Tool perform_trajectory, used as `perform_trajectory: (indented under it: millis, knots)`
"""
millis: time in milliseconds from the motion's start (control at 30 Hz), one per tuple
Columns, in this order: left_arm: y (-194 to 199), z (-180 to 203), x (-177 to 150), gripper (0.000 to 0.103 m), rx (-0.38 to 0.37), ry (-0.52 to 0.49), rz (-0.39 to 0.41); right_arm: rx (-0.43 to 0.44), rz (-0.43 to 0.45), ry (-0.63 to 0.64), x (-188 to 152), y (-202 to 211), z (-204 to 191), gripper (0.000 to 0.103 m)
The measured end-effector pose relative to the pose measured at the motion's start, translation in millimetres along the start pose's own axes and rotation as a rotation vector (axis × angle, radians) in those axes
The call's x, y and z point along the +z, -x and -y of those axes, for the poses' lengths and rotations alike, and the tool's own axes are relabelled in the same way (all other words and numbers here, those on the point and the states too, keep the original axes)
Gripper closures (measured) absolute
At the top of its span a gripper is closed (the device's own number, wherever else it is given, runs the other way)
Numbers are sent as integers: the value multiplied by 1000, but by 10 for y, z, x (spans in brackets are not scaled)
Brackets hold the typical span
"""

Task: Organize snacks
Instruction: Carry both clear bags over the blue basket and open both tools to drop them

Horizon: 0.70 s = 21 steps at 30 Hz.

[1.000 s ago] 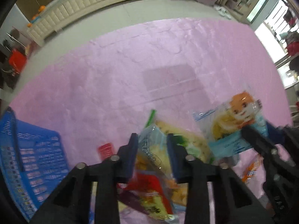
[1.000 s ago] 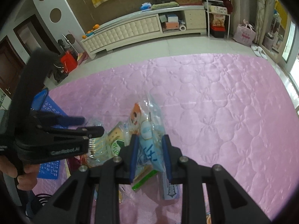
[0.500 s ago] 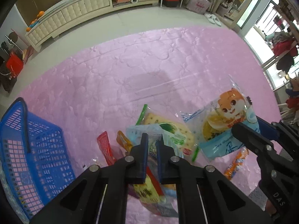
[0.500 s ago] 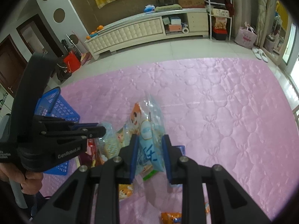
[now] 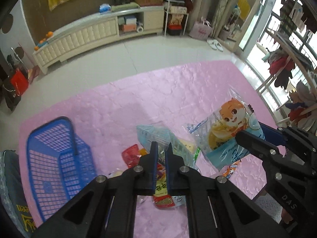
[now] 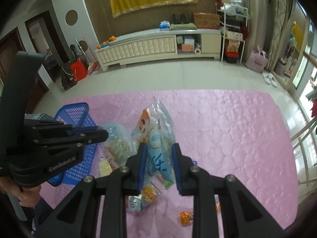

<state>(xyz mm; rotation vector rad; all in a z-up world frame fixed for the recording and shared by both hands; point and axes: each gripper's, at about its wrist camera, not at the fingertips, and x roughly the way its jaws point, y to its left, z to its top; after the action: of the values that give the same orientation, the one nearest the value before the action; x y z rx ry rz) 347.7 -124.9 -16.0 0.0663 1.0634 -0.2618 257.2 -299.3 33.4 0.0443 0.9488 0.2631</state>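
My left gripper [image 5: 161, 154] is shut on a clear snack bag with a pale blue top [image 5: 152, 134] and holds it above the pink mat [image 5: 178, 91]. My right gripper [image 6: 159, 154] is shut on a light blue bag with an orange cartoon animal [image 6: 156, 130], also lifted off the mat. In the left wrist view that cartoon bag [image 5: 227, 123] hangs to the right of mine. A blue plastic basket [image 5: 55, 154] stands on the mat at the left. Loose packets lie below the grippers, among them a red one [image 5: 129, 155] and an orange one [image 6: 186, 218].
A long cream cabinet [image 6: 142, 45] runs along the far wall beyond grey floor tiles. White slippers [image 6: 269, 78] and a pink bag [image 6: 257, 61] sit at the far right by the windows. A hand [image 6: 27, 198] grips the left gripper's handle.
The left jaws closed onto the clear bag. Both grippers then rose with their bags, so the mat, basket and loose packets look farther below.
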Motion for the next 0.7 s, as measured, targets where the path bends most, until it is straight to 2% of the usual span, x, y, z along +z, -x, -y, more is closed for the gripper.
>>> perform_trajectory:
  millis: [367, 700]
  knots:
    - [756, -633, -255, 97, 55, 32, 95, 53, 52, 95, 195, 208, -820, 74]
    - [1069, -1318, -487, 97, 105, 106, 120, 117, 27, 180, 275, 22, -1478, 74]
